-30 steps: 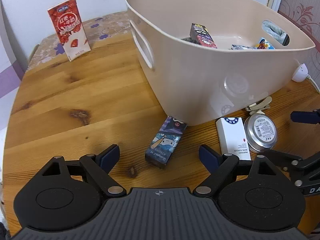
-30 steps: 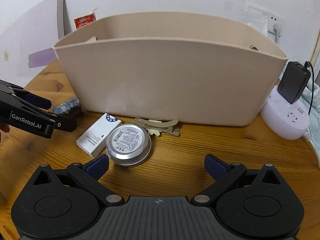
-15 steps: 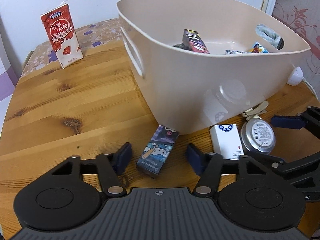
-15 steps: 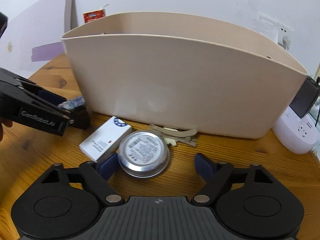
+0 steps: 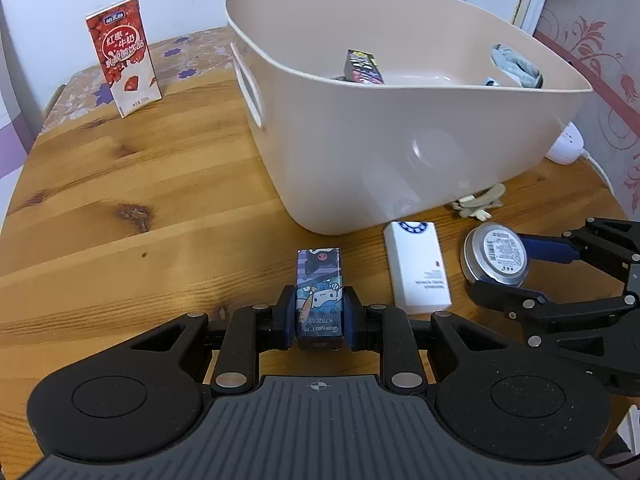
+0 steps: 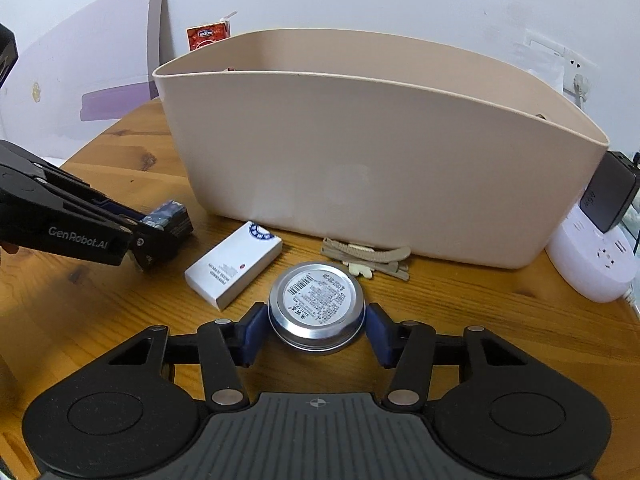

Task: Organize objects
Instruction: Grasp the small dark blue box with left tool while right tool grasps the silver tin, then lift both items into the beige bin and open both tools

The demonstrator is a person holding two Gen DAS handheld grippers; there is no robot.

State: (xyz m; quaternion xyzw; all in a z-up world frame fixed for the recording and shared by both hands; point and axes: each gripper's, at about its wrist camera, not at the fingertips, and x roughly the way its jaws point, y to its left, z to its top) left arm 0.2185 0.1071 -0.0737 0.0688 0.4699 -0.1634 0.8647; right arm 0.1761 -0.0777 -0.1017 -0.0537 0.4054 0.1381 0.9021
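Observation:
A small cartoon-printed box [image 5: 319, 280] lies on the wooden table [image 5: 120, 208] in front of the beige tub [image 5: 360, 140]. My left gripper [image 5: 319, 312] is closing, and its blue pads press on the near end of the box. To the right, a round silver tin [image 6: 316, 296] with a label on top sits between the fingers of my right gripper [image 6: 317, 332]. That gripper is also closing, its pads against the tin's sides. A white box [image 6: 234, 264] lies flat between the two. The tub holds several small packs.
Beige hair clips [image 6: 366, 258] lie against the tub's near wall. A red milk carton [image 5: 124, 56] stands at the far left of the table. A white power strip [image 6: 592, 264] with a black adapter sits at the right edge. The wall is close behind.
Both grippers went from wide open to closed. The left came in around the cartoon box, which now lies straight between its pads, and the right came in around the tin.

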